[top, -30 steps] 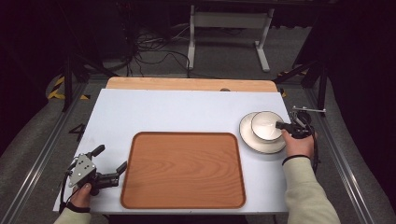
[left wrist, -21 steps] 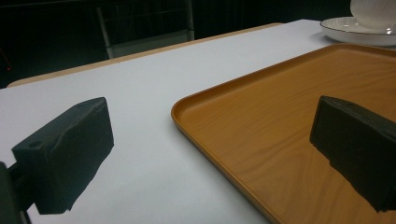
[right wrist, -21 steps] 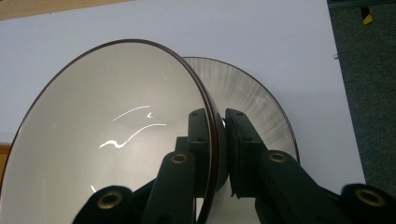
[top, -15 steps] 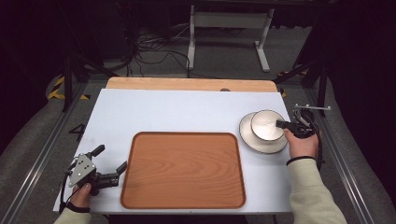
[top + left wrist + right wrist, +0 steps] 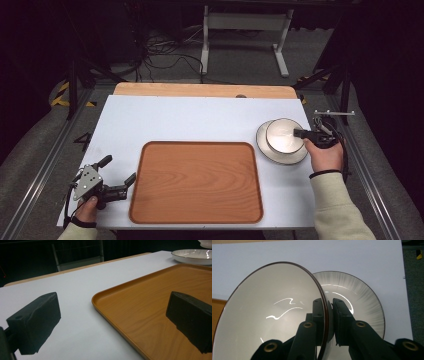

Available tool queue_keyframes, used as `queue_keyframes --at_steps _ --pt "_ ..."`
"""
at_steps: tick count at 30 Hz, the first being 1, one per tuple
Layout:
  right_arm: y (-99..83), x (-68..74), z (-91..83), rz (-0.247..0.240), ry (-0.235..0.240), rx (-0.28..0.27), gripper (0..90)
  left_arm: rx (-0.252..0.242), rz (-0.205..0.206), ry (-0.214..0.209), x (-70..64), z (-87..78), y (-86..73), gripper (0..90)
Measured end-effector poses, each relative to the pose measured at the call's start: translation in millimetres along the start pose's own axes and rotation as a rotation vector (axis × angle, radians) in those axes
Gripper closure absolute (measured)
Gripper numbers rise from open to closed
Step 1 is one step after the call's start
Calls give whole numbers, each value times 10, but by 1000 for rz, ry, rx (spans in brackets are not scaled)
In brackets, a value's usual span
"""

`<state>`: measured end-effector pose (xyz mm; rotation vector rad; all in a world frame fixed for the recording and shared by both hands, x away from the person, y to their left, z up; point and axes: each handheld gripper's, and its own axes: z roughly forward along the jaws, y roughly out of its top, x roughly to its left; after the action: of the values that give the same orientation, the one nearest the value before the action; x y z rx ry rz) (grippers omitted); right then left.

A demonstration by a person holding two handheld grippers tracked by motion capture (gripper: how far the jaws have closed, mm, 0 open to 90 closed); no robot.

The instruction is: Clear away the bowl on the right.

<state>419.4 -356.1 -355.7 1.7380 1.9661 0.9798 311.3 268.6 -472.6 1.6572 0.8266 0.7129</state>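
Note:
A white bowl with a dark rim sits tilted over a white plate at the table's right side. My right gripper is shut on the bowl's right rim. In the right gripper view, the rim of the bowl is pinched between the two black jaws of the gripper, and the plate lies behind it. My left gripper stands open at the front left, just off the left edge of the wooden tray. Nothing is between its jaws.
The brown tray lies in the middle front of the white table top. A wooden strip runs along the far edge. Metal rails flank the table, and cables and a stand sit on the floor beyond.

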Motion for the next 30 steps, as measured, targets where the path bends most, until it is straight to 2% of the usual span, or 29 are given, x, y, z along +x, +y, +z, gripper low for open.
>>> queue_keyframes --at_steps 9,13,14,20,30 --pt "18 228 -45 -49 57 14 811 -3 -1 0 1 -1 -1 2" --pt "40 403 -53 -84 92 27 811 -3 0 -1 0 -1 -1 3" --pt "40 403 -53 -84 92 27 811 -3 0 -1 0 -1 -1 2" --pt "65 629 -46 -124 141 43 811 -1 1 0 0 0 0 2" --pt "76 971 0 -164 223 78 810 -1 3 0 -1 0 0 2"
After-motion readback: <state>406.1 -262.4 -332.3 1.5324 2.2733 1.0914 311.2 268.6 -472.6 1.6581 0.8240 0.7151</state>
